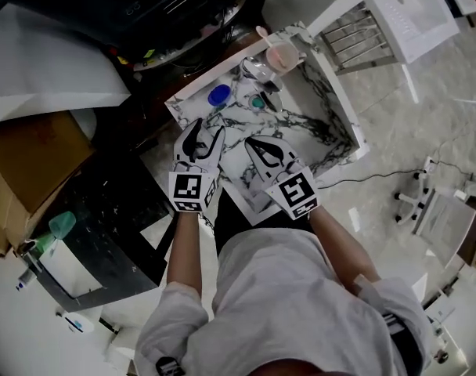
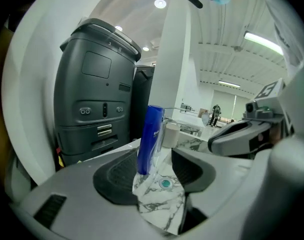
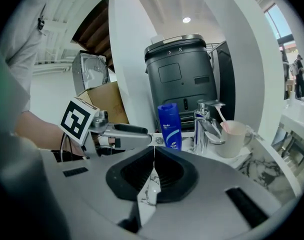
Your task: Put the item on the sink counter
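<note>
Blue bottle (image 3: 169,126) stands upright on marble sink counter (image 3: 264,166) (faucet (image 3: 206,126) just beside).

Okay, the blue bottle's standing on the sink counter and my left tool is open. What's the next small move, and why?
Probably draw the left tool straight back, away from the blue bottle. The bottle stands upright on the sink counter, and the tool's jaws are apart and not pressing on it, so it looks set down. Backing off in a straight line should avoid tipping it.

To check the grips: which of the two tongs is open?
The left tongs: their jaws stand apart, while the right tongs are shut with nothing between them.
</note>
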`<move>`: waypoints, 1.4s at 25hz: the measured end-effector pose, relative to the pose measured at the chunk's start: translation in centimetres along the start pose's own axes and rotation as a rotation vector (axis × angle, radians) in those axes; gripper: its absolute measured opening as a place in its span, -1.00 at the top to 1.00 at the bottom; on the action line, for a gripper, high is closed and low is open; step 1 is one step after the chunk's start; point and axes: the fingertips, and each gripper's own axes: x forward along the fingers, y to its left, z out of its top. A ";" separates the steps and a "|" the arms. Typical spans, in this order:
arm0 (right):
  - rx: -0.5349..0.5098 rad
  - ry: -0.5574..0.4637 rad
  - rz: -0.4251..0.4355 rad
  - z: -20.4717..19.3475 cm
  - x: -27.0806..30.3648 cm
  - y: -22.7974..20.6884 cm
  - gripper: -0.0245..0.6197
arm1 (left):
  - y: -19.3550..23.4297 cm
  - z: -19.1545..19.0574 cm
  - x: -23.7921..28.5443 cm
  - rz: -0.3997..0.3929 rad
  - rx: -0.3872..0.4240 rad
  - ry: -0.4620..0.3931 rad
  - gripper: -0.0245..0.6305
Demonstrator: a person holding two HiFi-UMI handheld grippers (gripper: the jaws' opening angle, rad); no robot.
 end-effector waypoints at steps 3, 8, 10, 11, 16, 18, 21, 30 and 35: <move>-0.020 -0.014 0.033 0.4 -0.7 0.3 0.91 | -0.9 0.1 -1.3 0.063 -0.027 -0.012 0.29; -0.057 -0.034 0.091 0.9 -2.3 0.9 0.91 | -3.4 0.6 -3.3 0.141 -0.047 -0.050 0.29; -0.067 -0.046 0.104 1.2 -3.0 0.8 0.91 | -4.4 1.0 -4.0 0.179 -0.054 -0.060 0.34; -0.072 -0.053 0.107 1.5 -3.4 0.7 0.91 | -4.9 1.1 -4.3 0.196 -0.066 -0.066 0.38; -0.105 -0.088 0.123 2.5 -5.2 0.4 0.91 | -7.6 1.8 -5.9 0.283 -0.110 -0.098 0.69; -0.113 -0.103 0.134 2.8 -6.2 0.4 0.91 | -8.7 2.3 -6.6 0.320 -0.115 -0.116 0.79; -0.147 -0.125 0.131 3.2 -8.0 0.3 0.91 | -10.6 3.1 -7.6 0.365 -0.101 -0.143 0.89; -0.235 -0.204 0.083 5.3 -12.6 -0.1 0.91 | -15.9 4.6 -9.4 0.469 -0.088 -0.162 0.90; -0.227 -0.225 0.053 5.4 -14.4 0.1 0.91 | -17.9 5.4 -11.4 0.512 -0.043 -0.179 0.90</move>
